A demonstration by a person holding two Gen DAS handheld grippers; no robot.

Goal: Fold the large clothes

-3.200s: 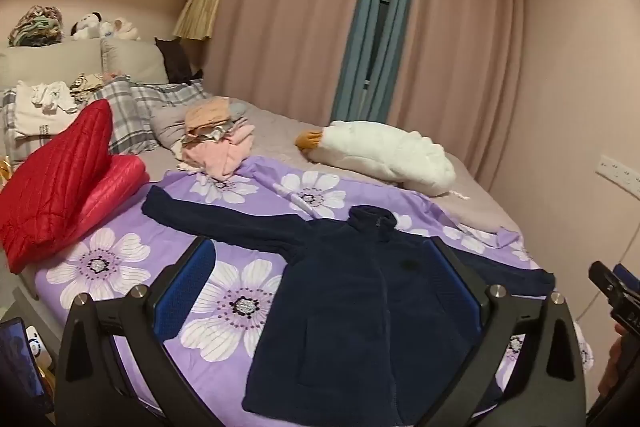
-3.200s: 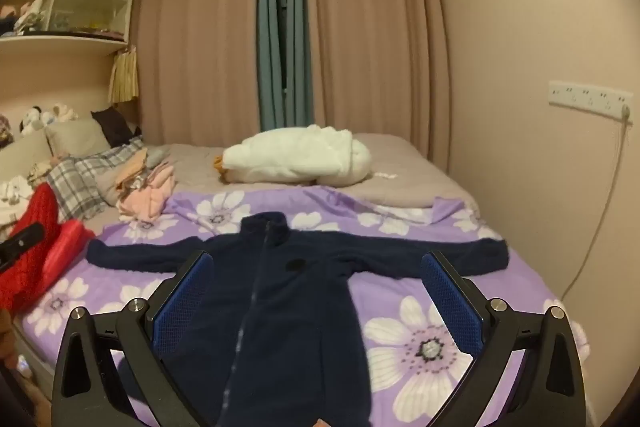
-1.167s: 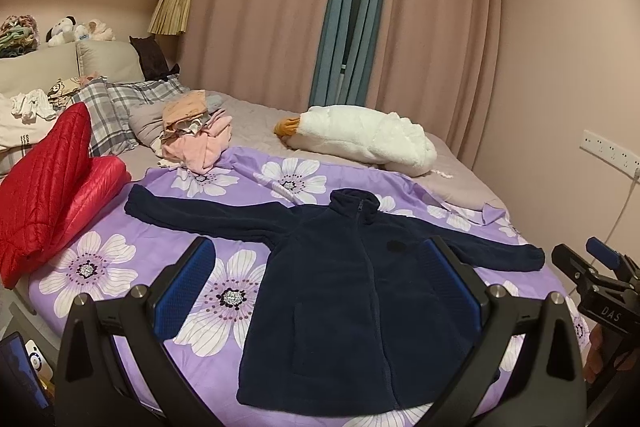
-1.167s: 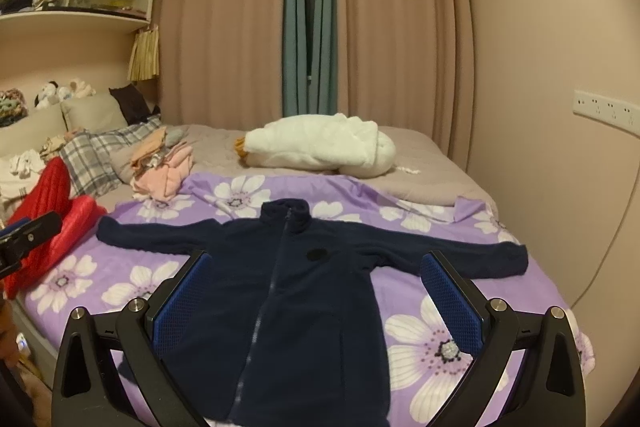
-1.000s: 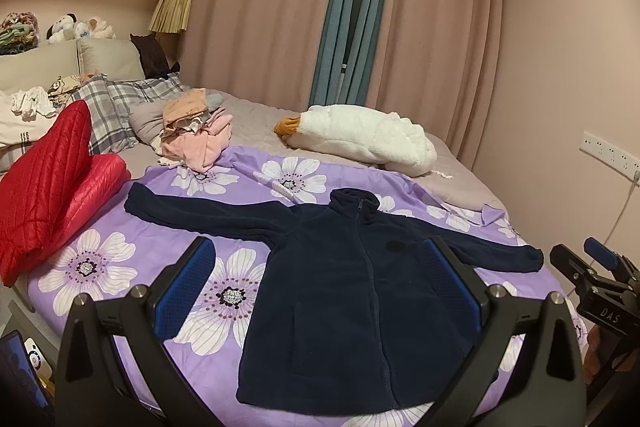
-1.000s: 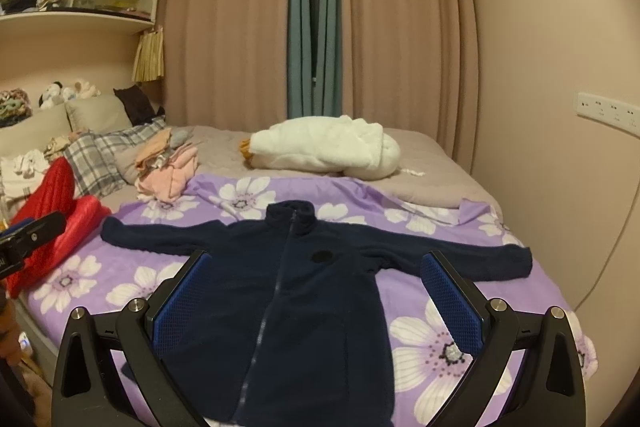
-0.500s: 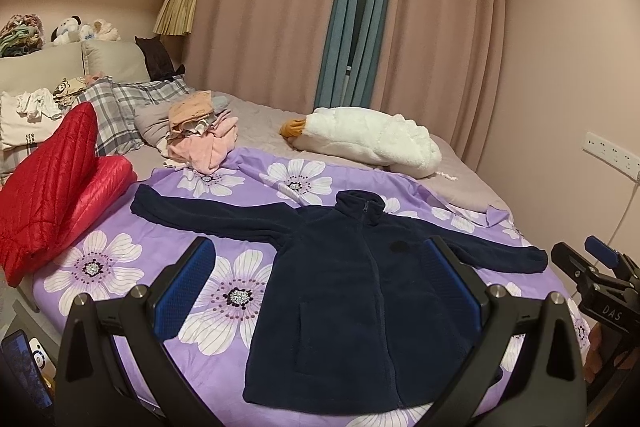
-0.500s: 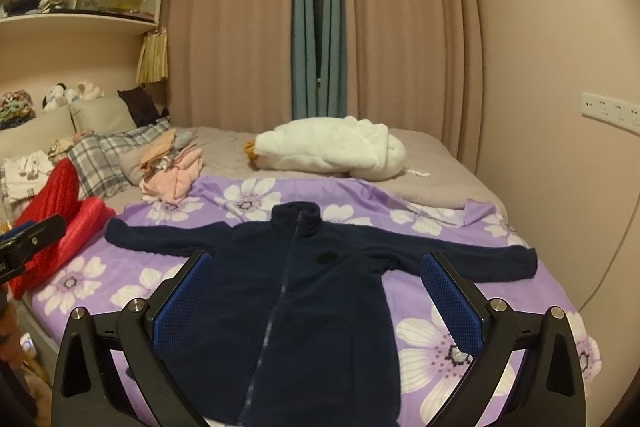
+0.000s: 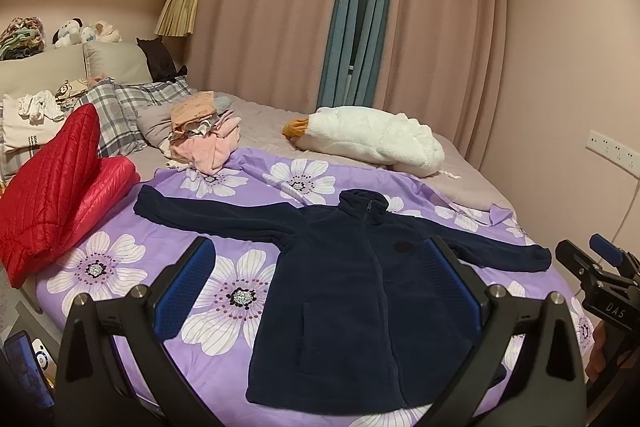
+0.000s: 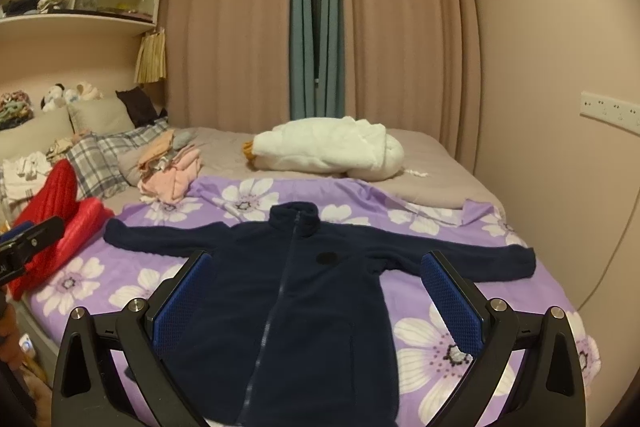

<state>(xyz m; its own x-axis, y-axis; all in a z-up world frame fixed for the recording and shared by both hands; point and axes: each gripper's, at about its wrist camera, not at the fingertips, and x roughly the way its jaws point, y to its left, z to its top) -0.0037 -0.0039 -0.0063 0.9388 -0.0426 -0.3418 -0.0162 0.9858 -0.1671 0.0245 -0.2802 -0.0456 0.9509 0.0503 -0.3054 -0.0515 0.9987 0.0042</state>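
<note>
A navy fleece jacket [image 9: 360, 291] [image 10: 288, 291] lies flat, front up and zipped, both sleeves spread wide, on a purple flowered sheet [image 9: 104, 267] [image 10: 440, 347] over the bed. My left gripper [image 9: 320, 287] hovers open above the near edge of the bed, holding nothing. My right gripper [image 10: 316, 291] is open too and empty, facing the jacket's body from the foot of the bed. The right gripper's tip [image 9: 600, 267] shows at the right edge of the left wrist view; the left gripper's tip [image 10: 28, 243] shows at the left edge of the right wrist view.
A red quilted jacket [image 9: 52, 187] lies at the bed's left edge. A heap of pink and tan clothes [image 9: 204, 135] and a white plush goose [image 9: 372, 143] lie beyond the sheet. Plaid pillows [image 9: 120, 107] sit at the headboard. The wall [image 10: 560, 107] runs close along the right.
Both grippers have drawn back and shifted slightly, so the whole jacket now shows in both views. The jacket has not moved, and both grippers stay open.
</note>
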